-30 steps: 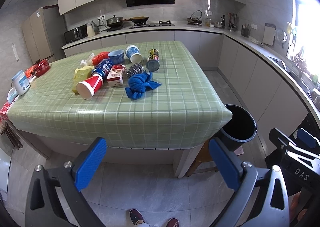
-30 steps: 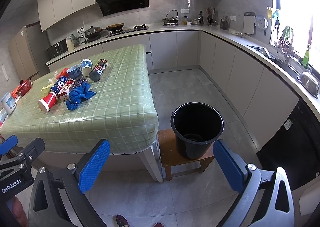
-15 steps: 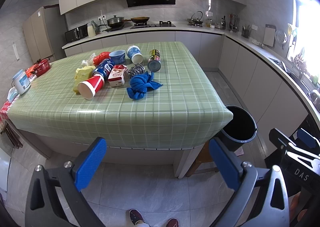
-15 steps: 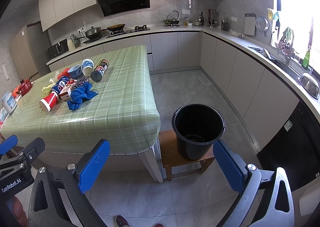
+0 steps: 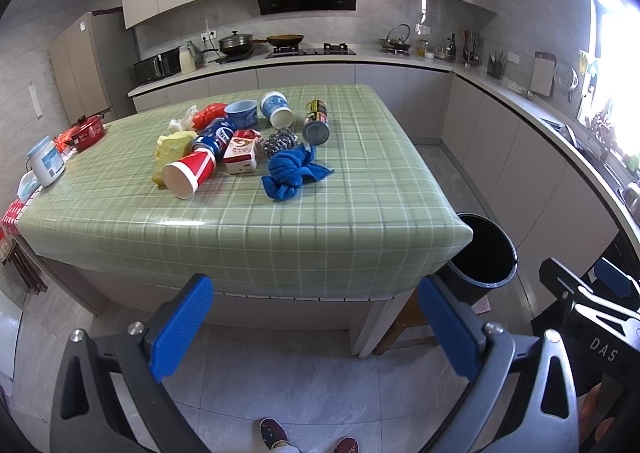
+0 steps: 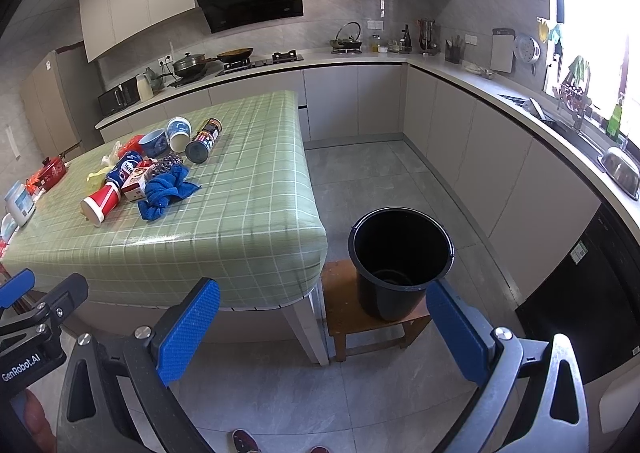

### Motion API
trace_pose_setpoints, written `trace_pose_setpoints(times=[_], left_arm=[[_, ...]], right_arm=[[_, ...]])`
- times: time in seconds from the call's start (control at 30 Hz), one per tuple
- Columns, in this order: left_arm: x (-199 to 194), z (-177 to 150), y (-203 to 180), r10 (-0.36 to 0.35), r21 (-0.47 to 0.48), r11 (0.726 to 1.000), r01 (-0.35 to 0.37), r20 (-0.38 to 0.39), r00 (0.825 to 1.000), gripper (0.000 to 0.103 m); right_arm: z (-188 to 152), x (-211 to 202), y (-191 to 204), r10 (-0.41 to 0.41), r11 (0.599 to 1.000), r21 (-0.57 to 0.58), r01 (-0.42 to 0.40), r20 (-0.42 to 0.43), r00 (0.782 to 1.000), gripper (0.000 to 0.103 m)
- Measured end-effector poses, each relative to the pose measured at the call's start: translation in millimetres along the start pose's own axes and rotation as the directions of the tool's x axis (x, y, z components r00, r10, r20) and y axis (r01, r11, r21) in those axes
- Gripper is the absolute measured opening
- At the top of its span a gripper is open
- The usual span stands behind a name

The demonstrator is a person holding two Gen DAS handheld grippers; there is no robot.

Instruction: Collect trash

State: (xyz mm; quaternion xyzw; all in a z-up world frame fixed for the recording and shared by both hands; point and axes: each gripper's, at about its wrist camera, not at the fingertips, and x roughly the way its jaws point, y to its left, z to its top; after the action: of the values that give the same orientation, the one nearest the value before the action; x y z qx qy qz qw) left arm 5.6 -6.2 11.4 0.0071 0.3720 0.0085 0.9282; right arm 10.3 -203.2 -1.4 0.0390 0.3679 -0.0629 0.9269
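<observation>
trash pile (image 5: pixel 240 145) lay mid-table on green checked cloth (image 5: pixel 280 221): red cup, blue rag, carton, cans; labels unreadable | black bucket (image 6: pixel 401 257) stood on stool beside table | left gripper (image 5: pixel 316 317) wide open, empty | right gripper (image 6: pixel 324 321) wide open, empty | casings read "DAS", "GenRobot.AI"

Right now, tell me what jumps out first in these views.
A heap of litter crowds the far left of the green checked table: a red paper cup, a crumpled blue cloth, a tipped can. Beside the table's right corner, an empty black bucket stands on a low wooden stool.
</observation>
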Motion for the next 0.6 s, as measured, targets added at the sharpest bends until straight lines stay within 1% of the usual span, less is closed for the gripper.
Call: trace_pose_setpoints(times=[0.3,0.6], left_arm=[[2.1,4.0,4.3,0.023,-0.006,1.000,-0.023,0.009,1.000,0.103],[9.7,10.3,22.8,0.062,-0.028,0.998,-0.062,0.009,0.998,0.103]], right_arm=[[4.4,3.3,4.3,0.023,1.000,-0.008,-0.023,0.008,1.000,0.103],[12.7,14.1,19.2,0.061,0.998,-0.028,-0.061,0.014,0.998,0.103]])
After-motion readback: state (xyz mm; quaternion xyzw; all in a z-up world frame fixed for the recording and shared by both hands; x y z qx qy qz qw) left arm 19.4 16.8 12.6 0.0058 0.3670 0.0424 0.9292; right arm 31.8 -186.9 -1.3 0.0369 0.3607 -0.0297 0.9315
